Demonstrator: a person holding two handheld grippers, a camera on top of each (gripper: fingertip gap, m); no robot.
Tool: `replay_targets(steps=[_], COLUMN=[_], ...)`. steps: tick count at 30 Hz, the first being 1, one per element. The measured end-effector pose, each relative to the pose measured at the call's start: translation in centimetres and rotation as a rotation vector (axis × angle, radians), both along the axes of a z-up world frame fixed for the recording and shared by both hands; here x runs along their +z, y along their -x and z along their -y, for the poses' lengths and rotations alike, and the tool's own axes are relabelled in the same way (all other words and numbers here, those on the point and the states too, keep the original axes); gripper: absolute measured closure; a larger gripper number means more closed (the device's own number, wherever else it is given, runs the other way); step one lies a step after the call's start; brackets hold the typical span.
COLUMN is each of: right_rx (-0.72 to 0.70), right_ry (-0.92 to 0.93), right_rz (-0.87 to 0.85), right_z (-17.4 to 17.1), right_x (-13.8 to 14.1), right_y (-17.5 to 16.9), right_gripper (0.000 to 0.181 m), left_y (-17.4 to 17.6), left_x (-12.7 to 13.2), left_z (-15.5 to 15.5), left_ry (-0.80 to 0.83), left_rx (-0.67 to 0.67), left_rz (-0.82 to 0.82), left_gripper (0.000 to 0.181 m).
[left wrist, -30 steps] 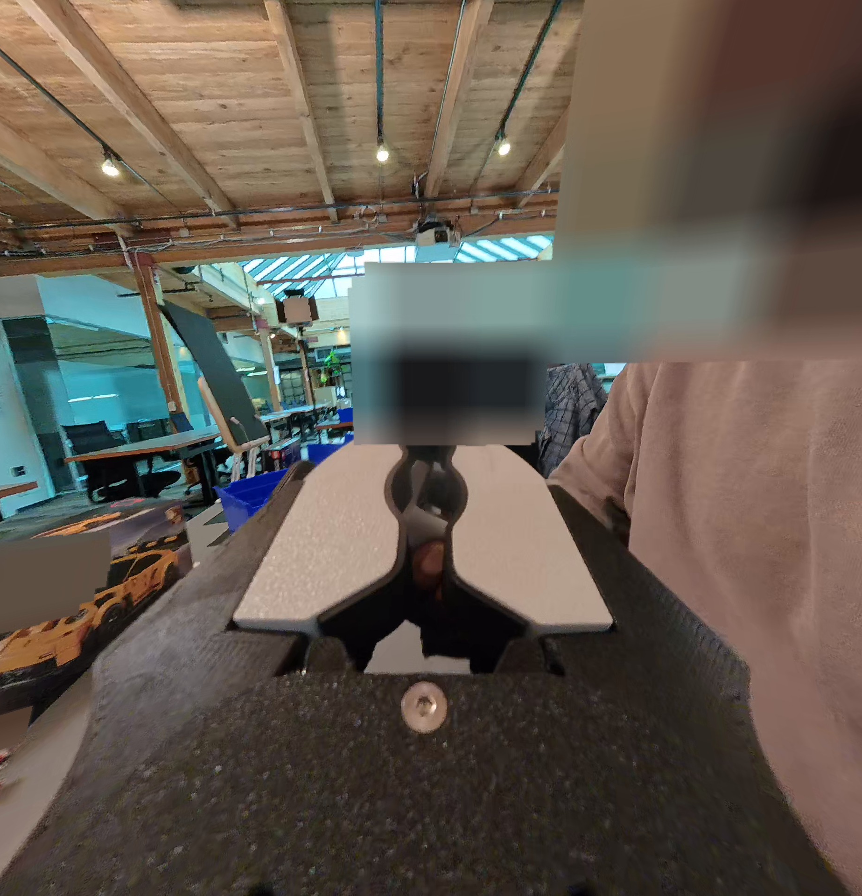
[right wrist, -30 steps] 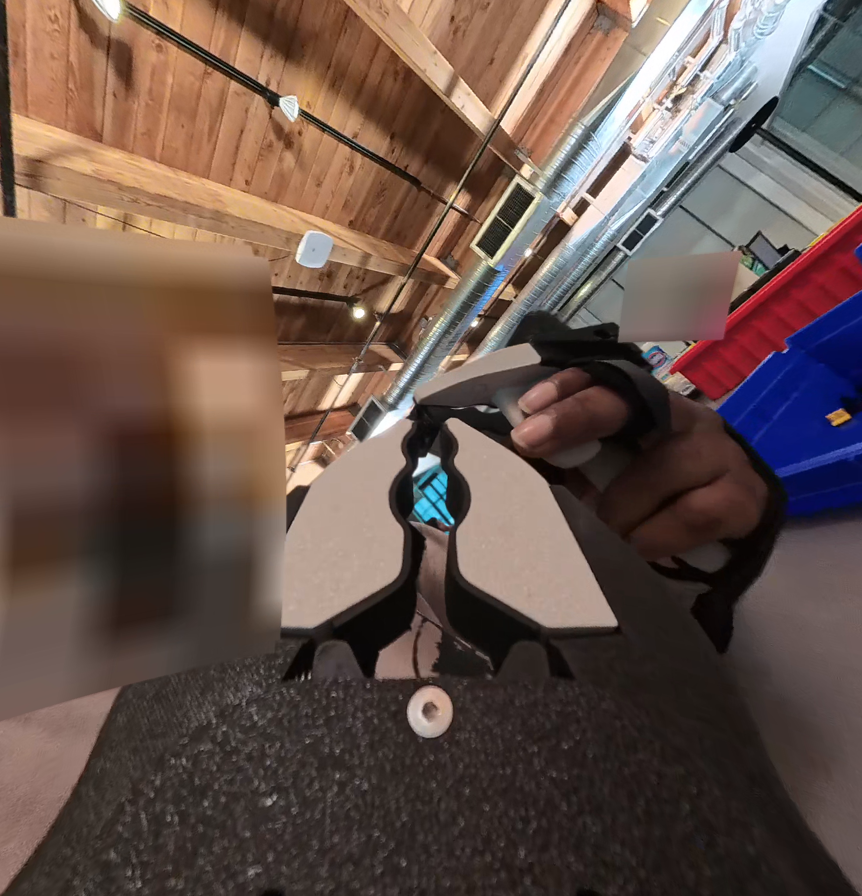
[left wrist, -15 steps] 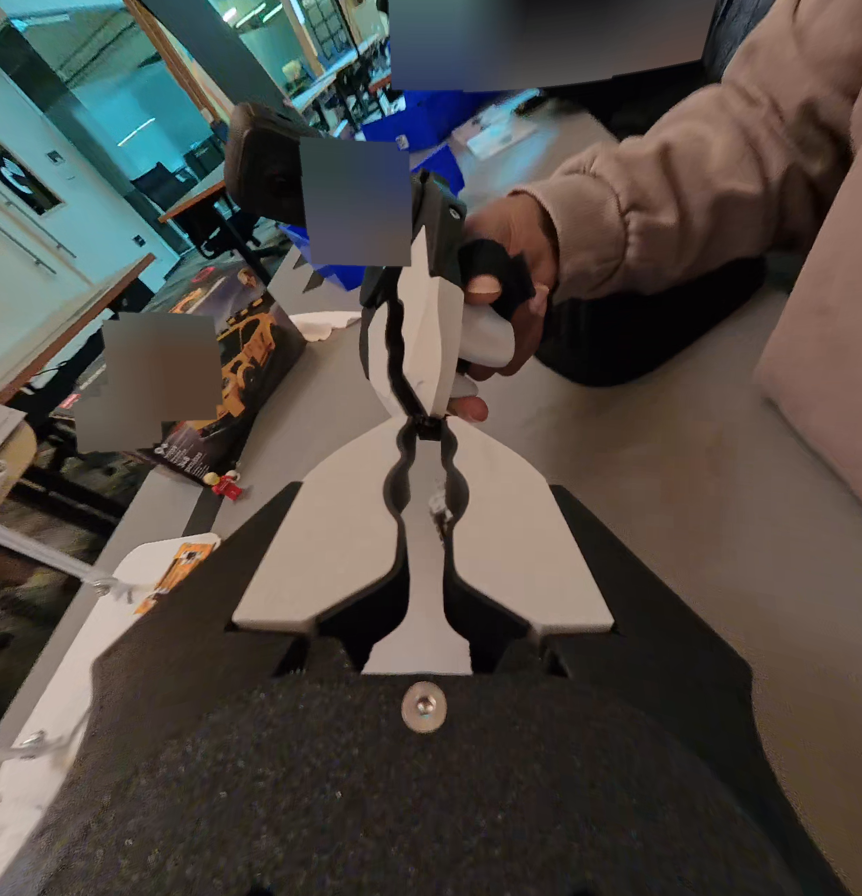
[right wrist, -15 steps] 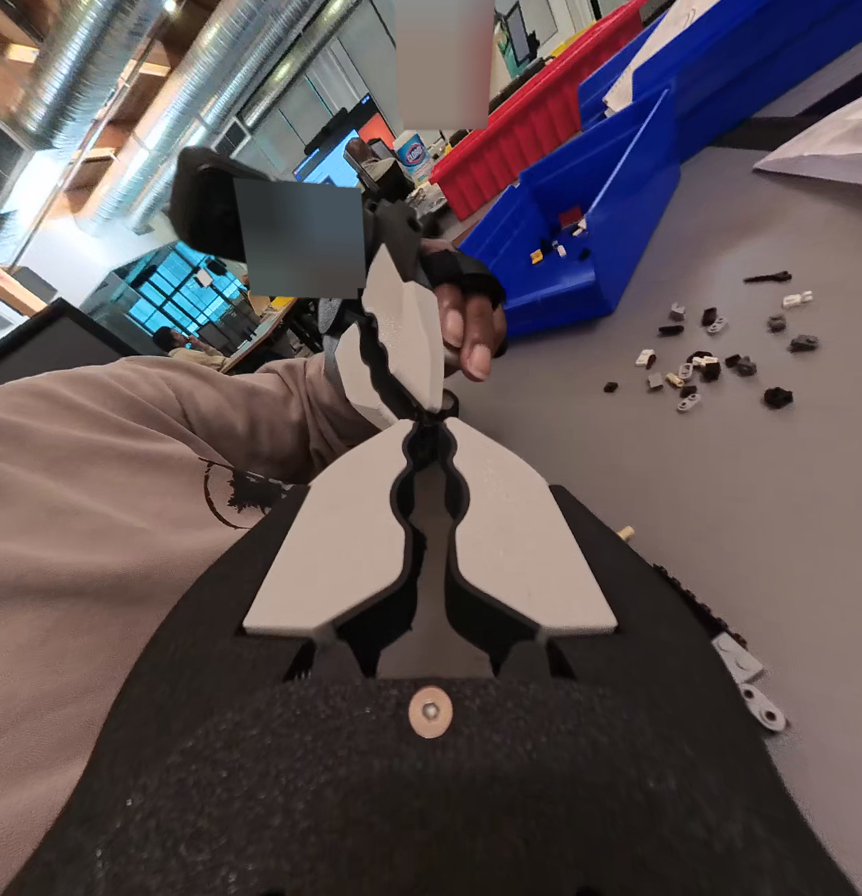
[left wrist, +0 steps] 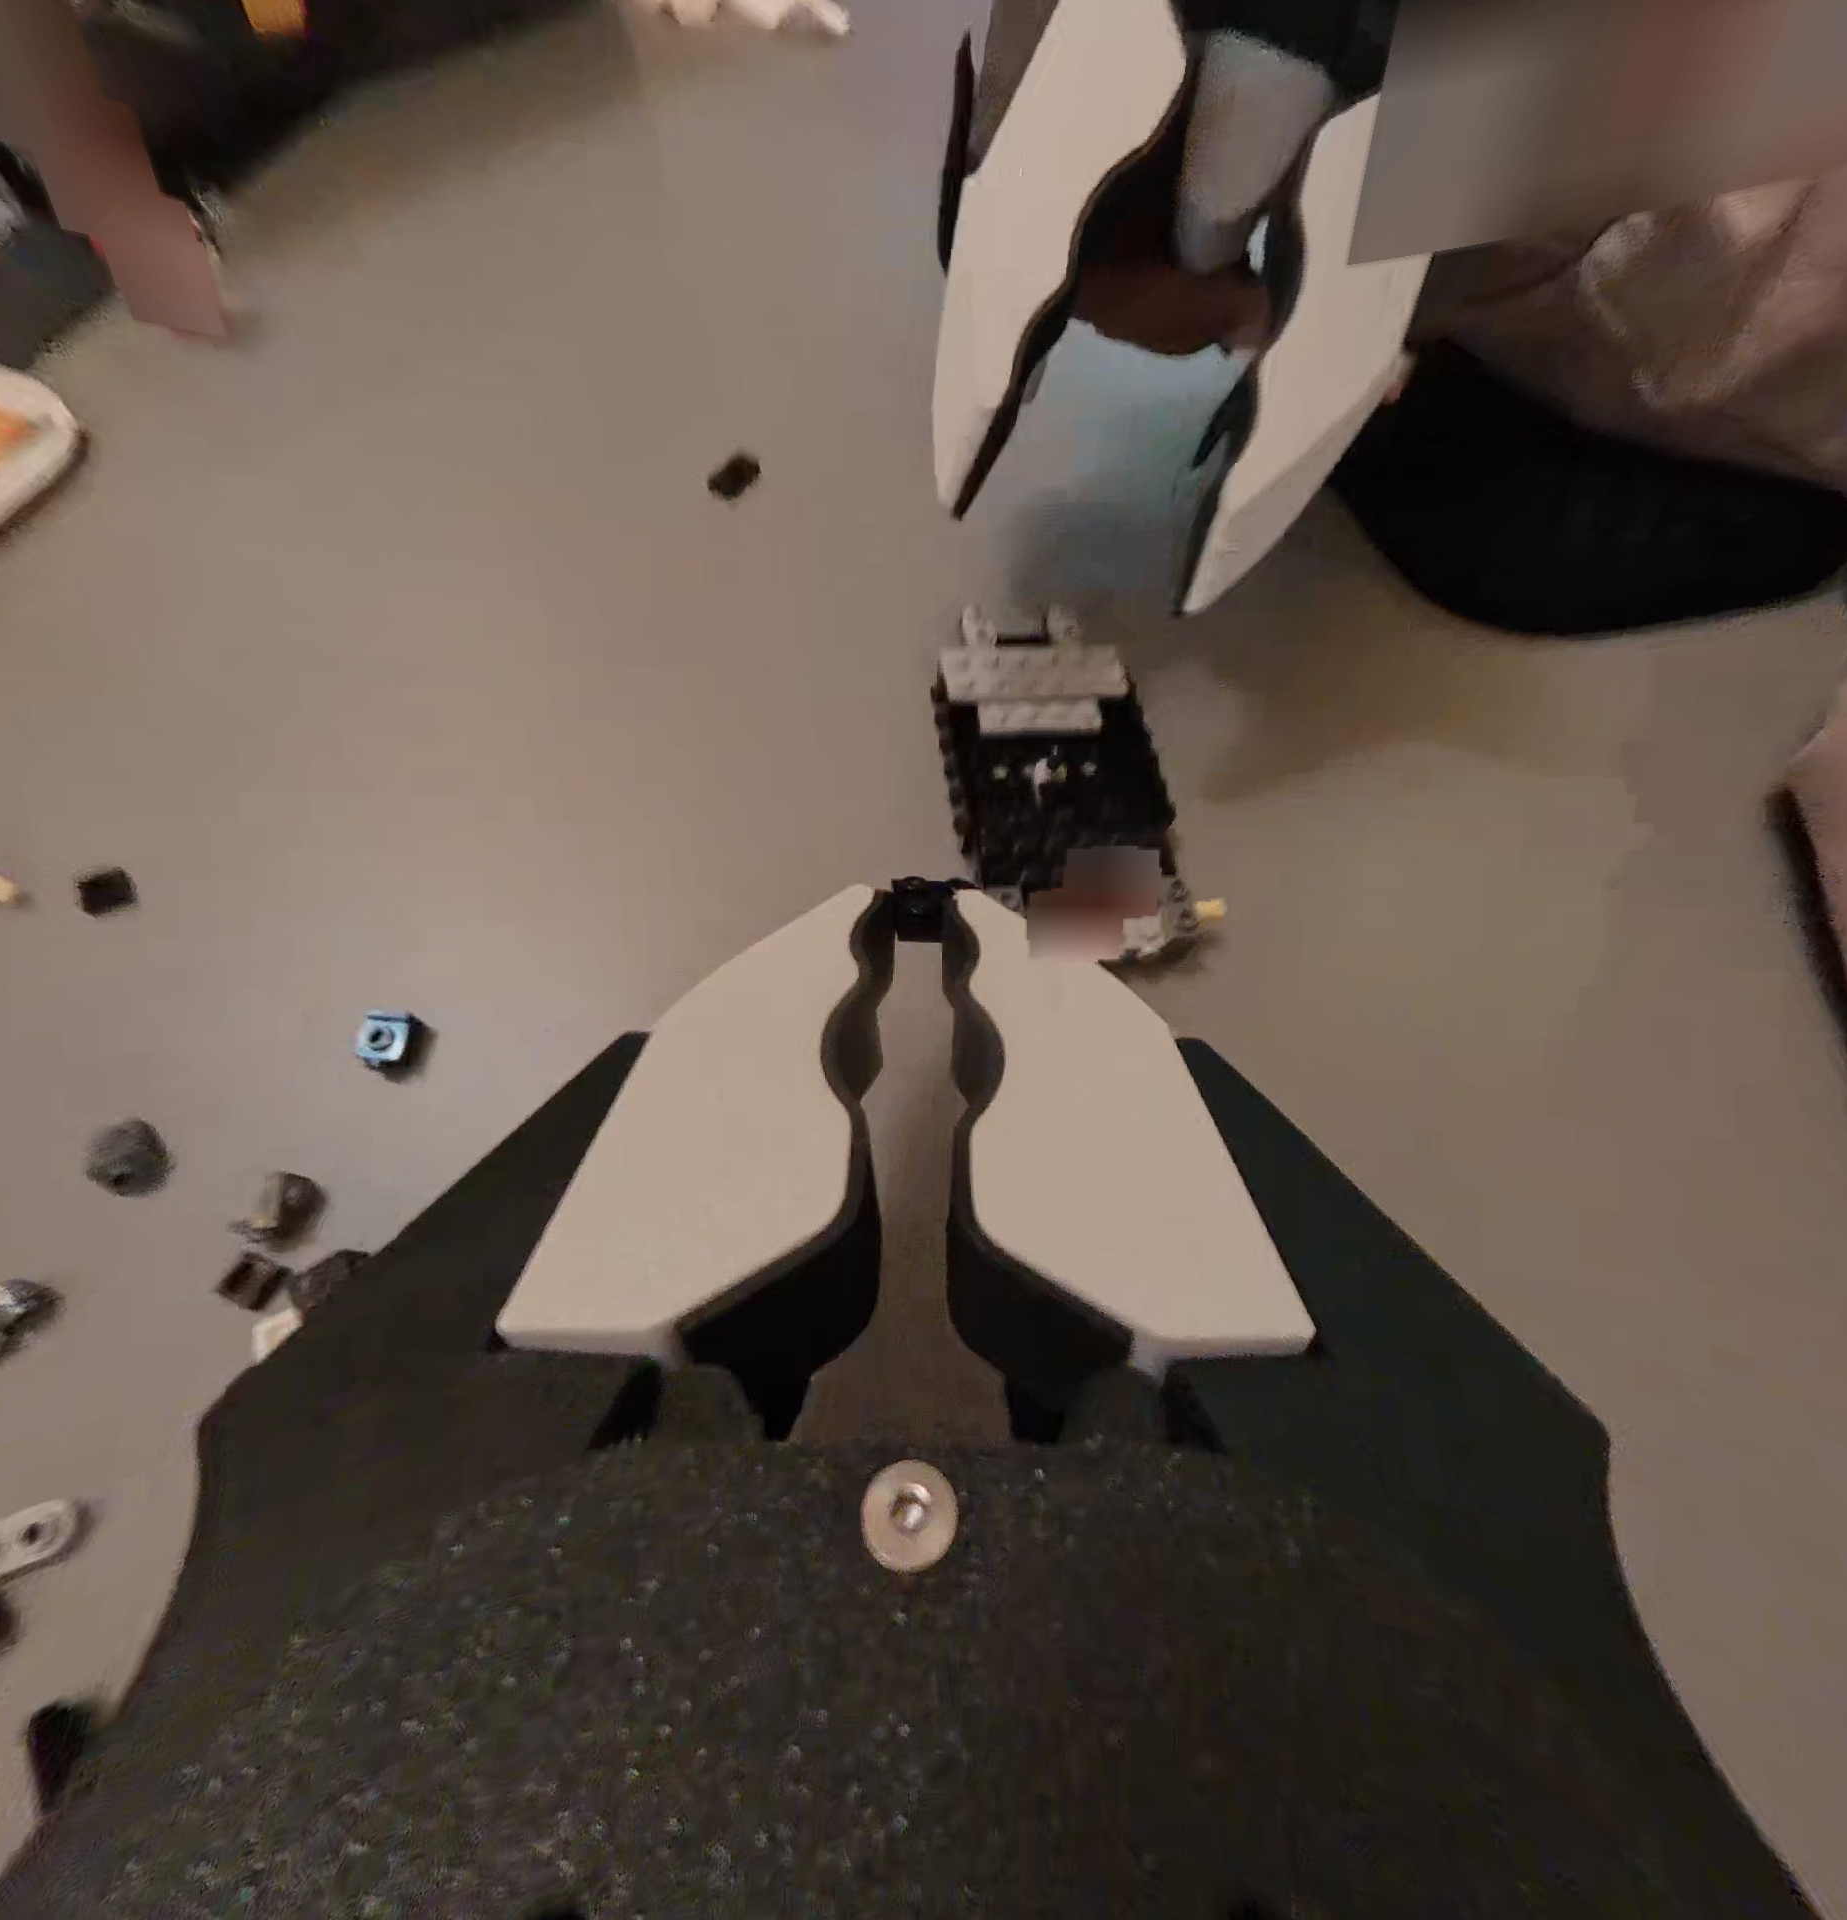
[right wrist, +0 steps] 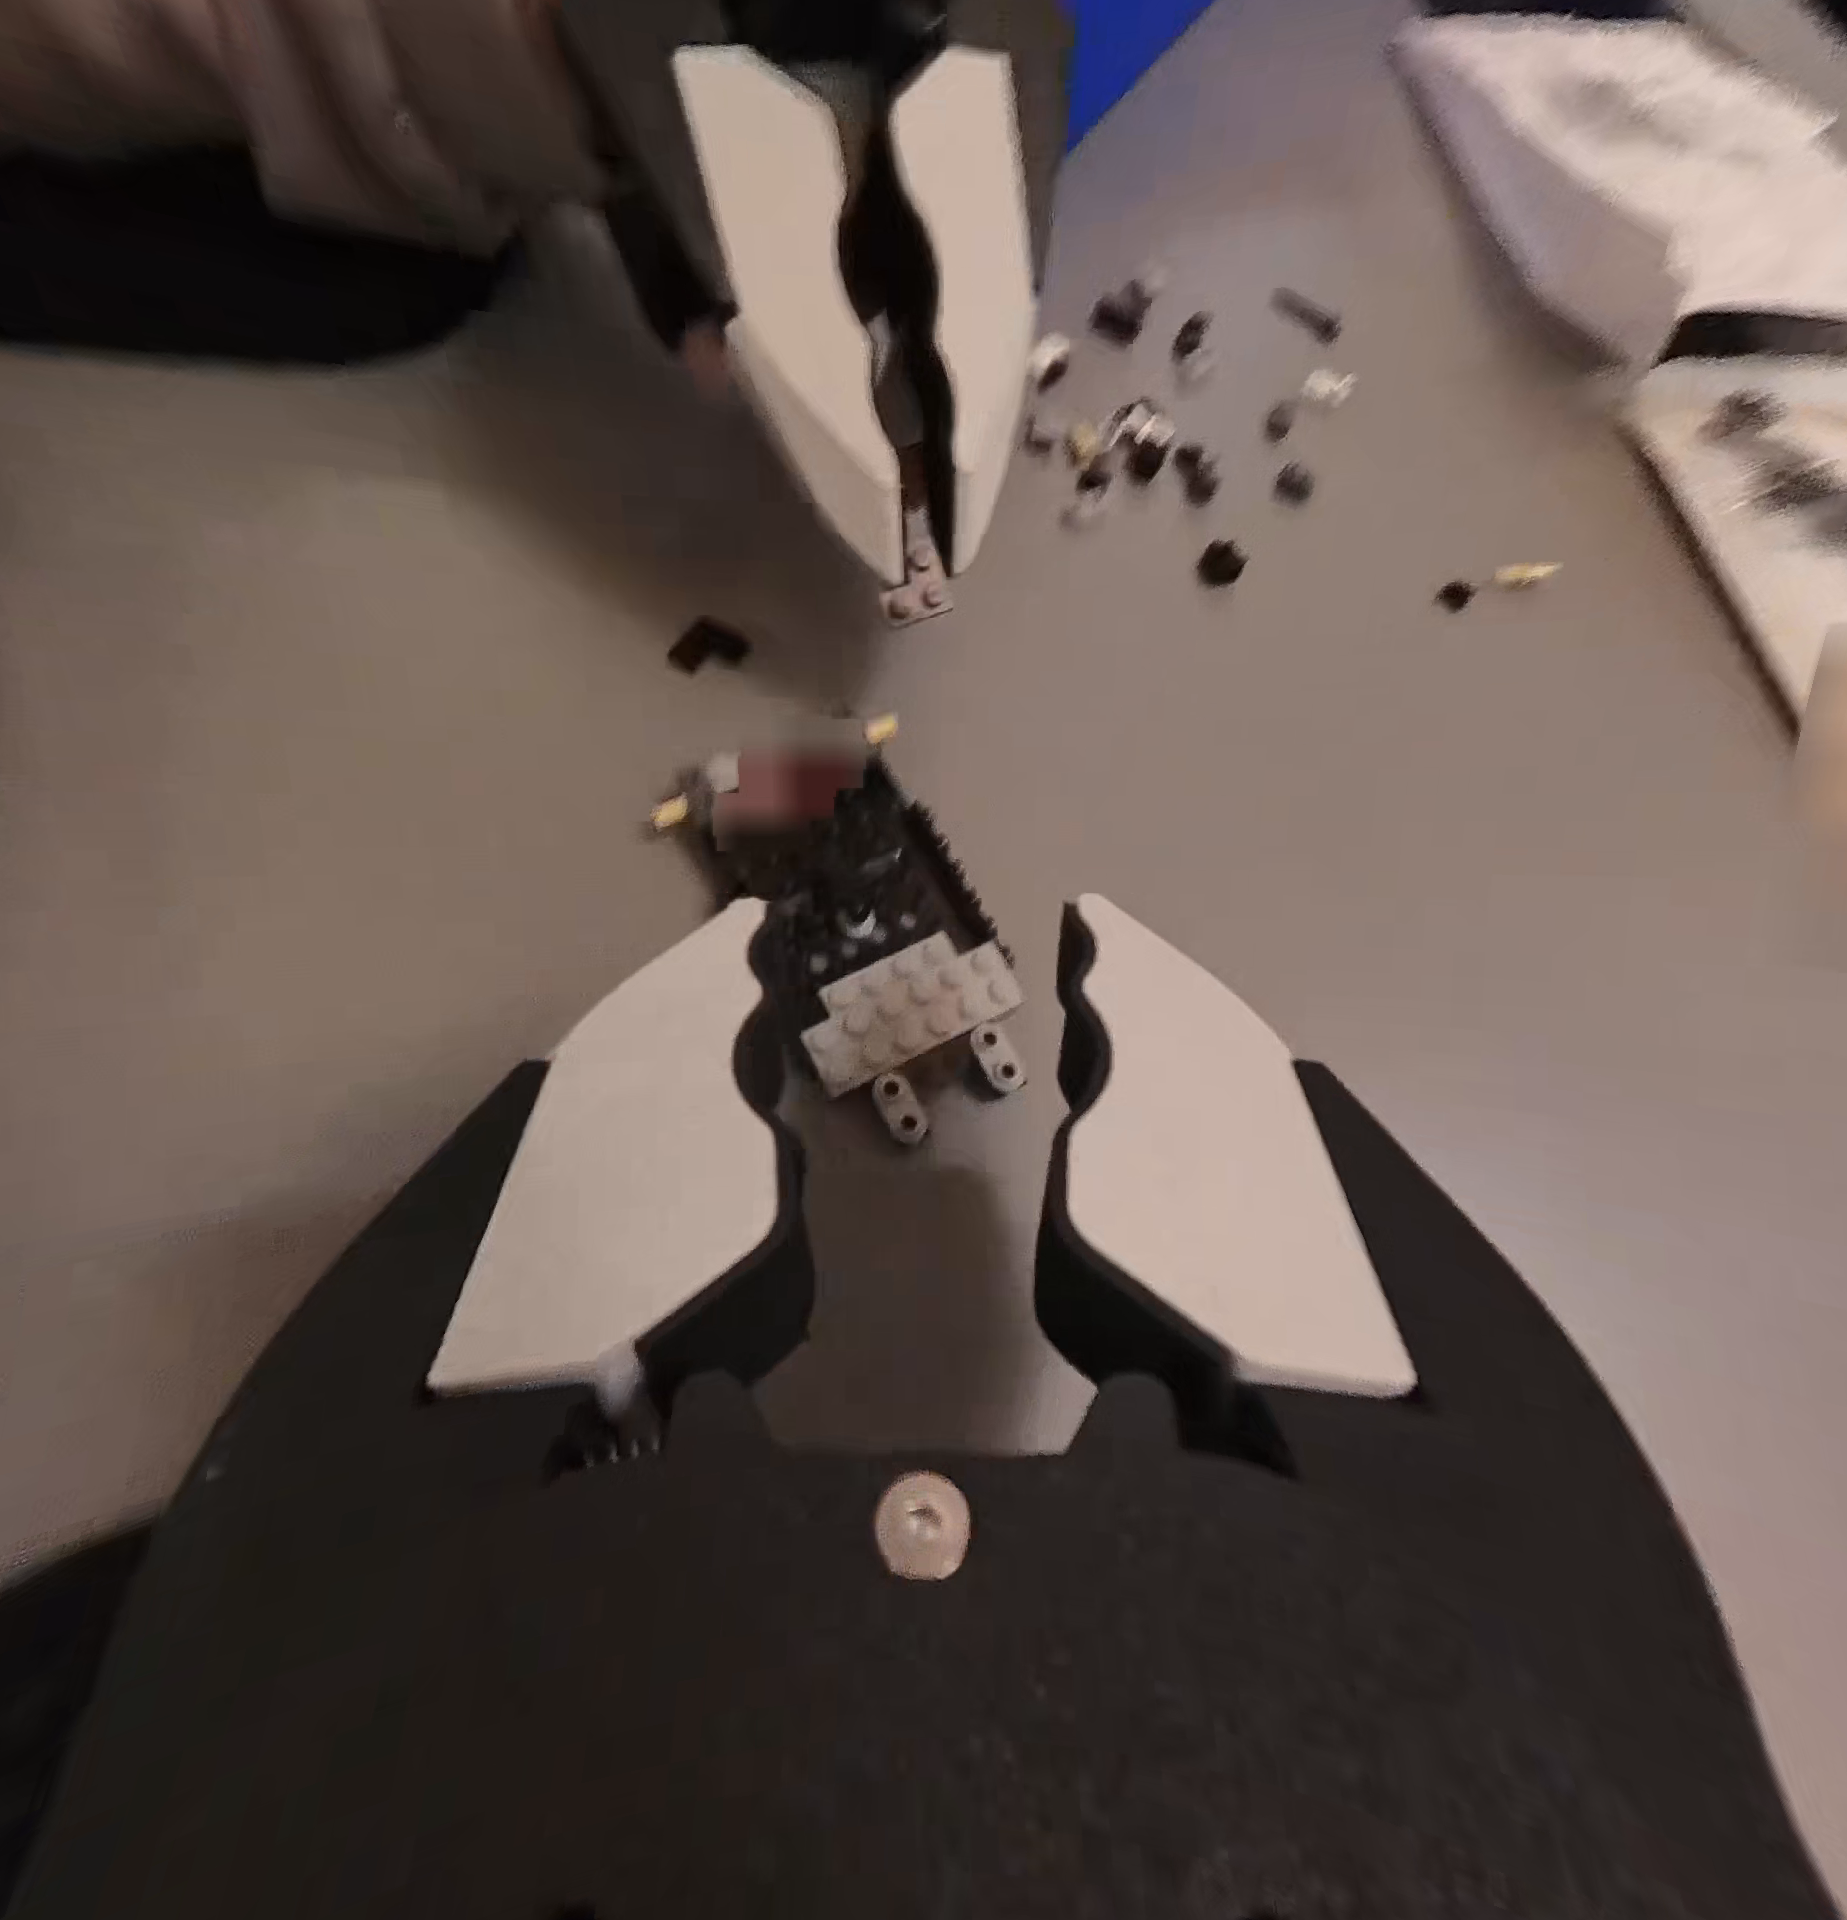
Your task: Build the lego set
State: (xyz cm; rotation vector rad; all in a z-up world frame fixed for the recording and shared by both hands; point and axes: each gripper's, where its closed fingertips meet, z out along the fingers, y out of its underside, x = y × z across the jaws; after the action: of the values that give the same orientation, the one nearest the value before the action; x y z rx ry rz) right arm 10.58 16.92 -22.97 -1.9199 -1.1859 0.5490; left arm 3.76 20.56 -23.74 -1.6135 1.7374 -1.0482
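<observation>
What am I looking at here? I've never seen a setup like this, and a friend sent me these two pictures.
There is no robot. A person holds a two-fingered tool in each hand, each with a camera looking along its jaws. One picture comes from the left gripper, its jaws shut on a small studded piece. The other comes from the right gripper, its jaws open, with a half-built black and grey model seen between them. Loose pieces lie scattered on the grey table.
</observation>
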Motion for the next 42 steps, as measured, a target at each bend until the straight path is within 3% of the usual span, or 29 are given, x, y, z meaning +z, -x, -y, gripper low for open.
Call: replay_targets(steps=[4,10,16,22,24,29,37,42], right_rx=[0.073,0.190,0.260,0.256,0.251,0.248,0.241,0.232], right_ry=[0.046,0.099,0.166,0.178,0.175,0.171,0.161,0.163], right_rz=[0.124,0.250,0.330,0.335,0.324,0.308,0.305,0.298], right_z=[0.8,1.4,1.2,1.2,1.0,1.0,0.9,1.0], right_x=[-2.4,-3.5,-4.4,-4.9,-4.9,-4.8,-4.8,-4.8], right_y=[0.6,1.7,1.8,1.6,1.6,1.4,1.3,1.3], right_gripper=[0.107,0.102,0.098,0.104,0.110,0.122,0.123,0.123], left_y=[0.2,0.9,1.7,1.1,0.7,0.0,-2.1,-3.0], left_x=[-3.1,-3.9,-3.9,-3.9,-4.0,-4.0,-3.9,-3.7], left_z=[-0.1,-0.7,-0.5,-0.3,-0.7,-1.4,-3.0,-2.3], left_ry=[-0.043,-0.180,-0.158,-0.129,-0.126,-0.128,-0.121,-0.089], left_rx=[-0.026,-0.006,-0.023,-0.020,0.024,0.121,0.319,0.304], left_rz=[-0.105,-0.211,-0.254,-0.247,-0.265,-0.274,-0.242,-0.217], left_gripper=[0.172,0.171,0.160,0.164,0.173,0.174,0.174,0.166])
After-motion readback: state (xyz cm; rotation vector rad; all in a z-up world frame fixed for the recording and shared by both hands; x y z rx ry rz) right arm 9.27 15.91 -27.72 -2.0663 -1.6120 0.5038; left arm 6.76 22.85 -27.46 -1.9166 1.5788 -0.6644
